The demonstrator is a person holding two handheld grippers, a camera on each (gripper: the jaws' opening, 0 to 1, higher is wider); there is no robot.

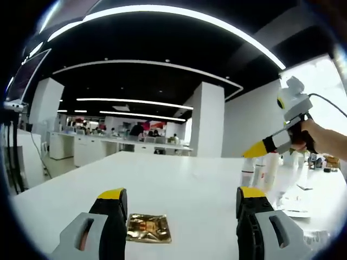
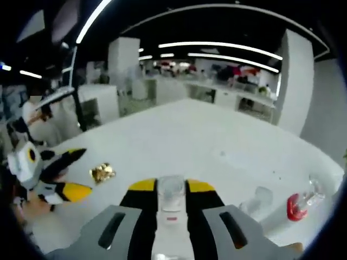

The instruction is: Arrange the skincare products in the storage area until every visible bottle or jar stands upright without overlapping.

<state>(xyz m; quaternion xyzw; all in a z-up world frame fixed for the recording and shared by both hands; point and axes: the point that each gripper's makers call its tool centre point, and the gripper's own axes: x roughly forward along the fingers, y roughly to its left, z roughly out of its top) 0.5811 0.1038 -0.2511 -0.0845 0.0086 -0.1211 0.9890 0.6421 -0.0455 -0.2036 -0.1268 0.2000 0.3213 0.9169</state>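
My left gripper [image 1: 180,195] hangs open over the white table [image 1: 179,179], nothing between its yellow-tipped jaws. A gold foil packet [image 1: 148,228] lies flat just ahead of its left jaw. My right gripper [image 2: 172,186] is shut on a clear-capped white bottle [image 2: 171,201] that stands upright between the jaws. In the left gripper view the right gripper [image 1: 255,151] comes in from the right, held by a hand [image 1: 320,135], above a group of white bottles [image 1: 263,170]. The left gripper [image 2: 78,173] shows at the left of the right gripper view, near the gold packet [image 2: 102,172].
On the table to the right of the held bottle lie a clear bottle [image 2: 260,199], a red-capped item [image 2: 295,208] and another clear piece [image 2: 314,187]. Office desks and people [image 1: 135,132] fill the far background. A white pillar [image 1: 209,119] rises behind the table.
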